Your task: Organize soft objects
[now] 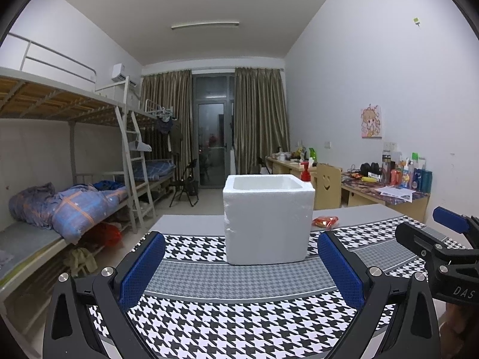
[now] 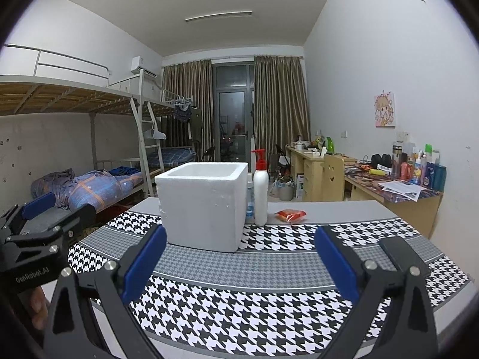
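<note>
Sitting beyond both grippers' wide-spread, empty fingers (image 1: 140,269), the foam box (image 1: 266,221) rests on the cloth (image 1: 239,314).

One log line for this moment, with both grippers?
left gripper: open, empty | right gripper: open, empty | foam box: upright on cloth | red packet: untouched

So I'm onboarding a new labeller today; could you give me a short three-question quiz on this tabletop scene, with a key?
1. True or false: both the left gripper and the right gripper are open and hold nothing.
2. Multiple choice: what stands right next to the white foam box in the right wrist view? A) a kettle B) a white pump bottle with a red top C) a stack of plates
3. Fill in: the red packet lies on the ___ past the houndstooth cloth.

Key
1. True
2. B
3. The table; its grey surface.
</note>
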{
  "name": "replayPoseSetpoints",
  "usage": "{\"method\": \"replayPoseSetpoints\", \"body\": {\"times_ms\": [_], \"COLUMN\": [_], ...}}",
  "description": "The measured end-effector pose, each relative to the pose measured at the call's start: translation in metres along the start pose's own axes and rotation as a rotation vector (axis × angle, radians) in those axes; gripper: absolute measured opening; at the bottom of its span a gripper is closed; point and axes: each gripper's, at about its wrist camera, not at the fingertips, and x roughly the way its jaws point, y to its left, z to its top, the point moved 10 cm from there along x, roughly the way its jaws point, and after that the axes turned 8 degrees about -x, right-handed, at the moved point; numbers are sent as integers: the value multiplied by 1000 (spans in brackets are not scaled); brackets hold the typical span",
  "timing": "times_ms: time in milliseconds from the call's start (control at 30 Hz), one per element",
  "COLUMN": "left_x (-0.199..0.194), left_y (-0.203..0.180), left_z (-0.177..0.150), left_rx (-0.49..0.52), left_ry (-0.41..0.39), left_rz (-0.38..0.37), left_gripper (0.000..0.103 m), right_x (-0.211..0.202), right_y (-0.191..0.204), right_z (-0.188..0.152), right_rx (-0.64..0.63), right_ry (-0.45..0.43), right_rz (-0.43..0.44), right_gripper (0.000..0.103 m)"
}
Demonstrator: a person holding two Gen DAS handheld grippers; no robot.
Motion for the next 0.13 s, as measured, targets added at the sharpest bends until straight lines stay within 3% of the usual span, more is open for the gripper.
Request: {"method": "replayPoseSetpoints", "body": {"times_ms": [133], "left_x": [1], "left_y": [1], "left_z": [-2], "left_rx": [1], "left_ry": [2], "left_rz": [4], "left_gripper": [102], "right_x": [1], "right_y": [-1], "right_z": [0], "right_rx": [2], "right_ry": [3], "right_rz": [-5], "right_gripper": [101]}}
